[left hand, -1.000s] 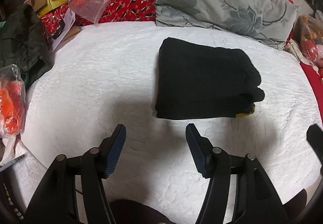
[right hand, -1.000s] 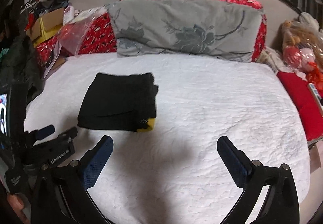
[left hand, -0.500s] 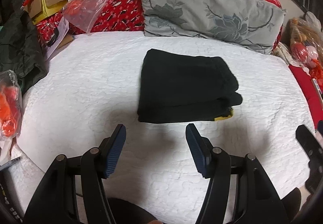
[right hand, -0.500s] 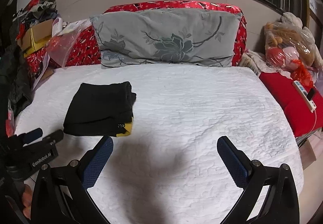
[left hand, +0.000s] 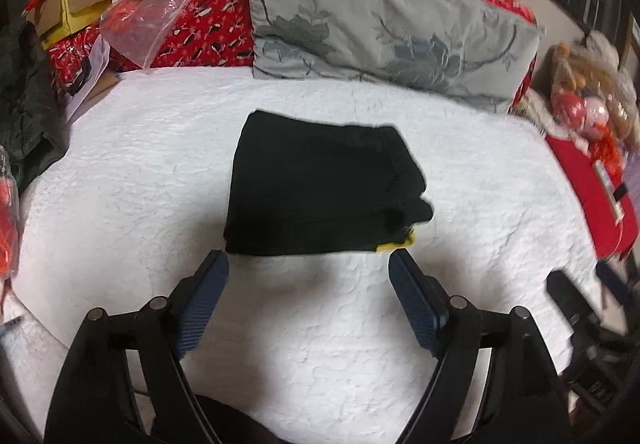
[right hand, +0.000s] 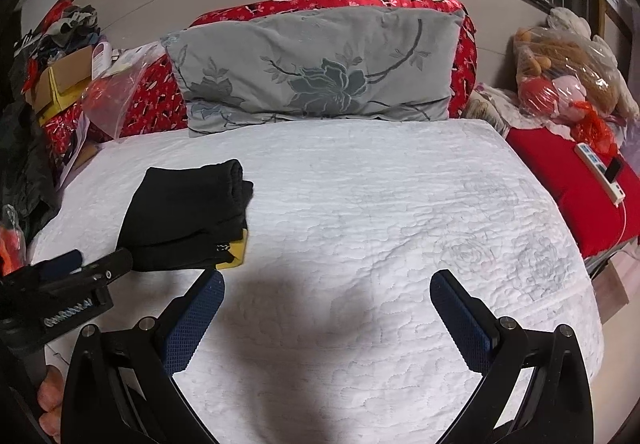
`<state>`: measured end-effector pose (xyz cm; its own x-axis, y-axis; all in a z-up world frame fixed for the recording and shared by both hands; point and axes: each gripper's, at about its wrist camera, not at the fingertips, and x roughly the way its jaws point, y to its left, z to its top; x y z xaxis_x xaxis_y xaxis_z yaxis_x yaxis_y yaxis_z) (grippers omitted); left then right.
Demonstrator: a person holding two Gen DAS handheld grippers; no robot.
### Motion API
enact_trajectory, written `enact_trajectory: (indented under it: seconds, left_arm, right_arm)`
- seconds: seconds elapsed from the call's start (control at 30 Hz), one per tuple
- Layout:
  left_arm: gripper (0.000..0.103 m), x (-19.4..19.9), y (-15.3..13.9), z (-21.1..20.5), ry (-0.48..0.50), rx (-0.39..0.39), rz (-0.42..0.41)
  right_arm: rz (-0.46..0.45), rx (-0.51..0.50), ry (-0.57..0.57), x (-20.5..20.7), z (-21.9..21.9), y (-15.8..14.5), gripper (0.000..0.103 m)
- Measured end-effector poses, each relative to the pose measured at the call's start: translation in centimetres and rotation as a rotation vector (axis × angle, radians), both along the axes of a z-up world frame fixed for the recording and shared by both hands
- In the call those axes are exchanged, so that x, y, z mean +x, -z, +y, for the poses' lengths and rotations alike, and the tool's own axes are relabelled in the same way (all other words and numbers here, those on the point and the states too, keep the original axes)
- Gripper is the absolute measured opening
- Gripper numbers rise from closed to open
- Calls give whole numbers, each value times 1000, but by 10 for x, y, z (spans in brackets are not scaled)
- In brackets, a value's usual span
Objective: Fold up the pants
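Note:
Black pants [left hand: 320, 187] lie folded into a compact rectangle on the white quilted bed [left hand: 140, 163], a yellow tag showing at the near right corner. In the right wrist view the same pants [right hand: 184, 215] sit at the left. My left gripper [left hand: 308, 264] hovers just in front of the pants' near edge; its jaws are opening and nothing is between them. My right gripper [right hand: 326, 280] stands open over bare quilt, to the right of the pants, holding nothing. The left gripper also shows from the side in the right wrist view [right hand: 96, 264].
A grey flowered pillow [right hand: 312, 71] leans on a red patterned bolster [left hand: 200, 23] at the bed's head. Boxes, plastic bags and dark clothing [left hand: 24, 99] crowd the left side. Bagged plush toys [right hand: 568, 79] and a red cushion with a power strip [right hand: 600, 167] line the right.
Both grippers have drawn back from the folded pants, which now look smaller and farther. The left gripper's jaws have spread wider apart. The right gripper stays open.

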<state>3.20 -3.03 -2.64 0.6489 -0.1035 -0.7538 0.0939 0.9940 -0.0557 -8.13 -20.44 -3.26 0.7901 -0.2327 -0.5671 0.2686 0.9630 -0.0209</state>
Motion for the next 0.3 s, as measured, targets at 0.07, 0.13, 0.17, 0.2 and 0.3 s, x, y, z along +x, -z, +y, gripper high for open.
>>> enact_trajectory:
  seconds: [0.07,0.13,0.17,0.2,0.3]
  left_arm:
    - [83,2,-6,-2,2,-19,-6]
    - [83,3,-13,-4,7,-22,-19]
    - [83,2,-15,-6,11,-24,-22]
    - [83,2,-16,-7,13,-23,-24]
    - [83,0,-17,-11,14,14,-44]
  right_arm:
    - [5,10,7,0,-3,2,103]
    - [12,19,12,0,-6,4,103]
    - [14,23,14,1,-7,5,103]
    - [14,27,16,1,-8,5,103]
    - [12,25,19,0,-9,4,103]
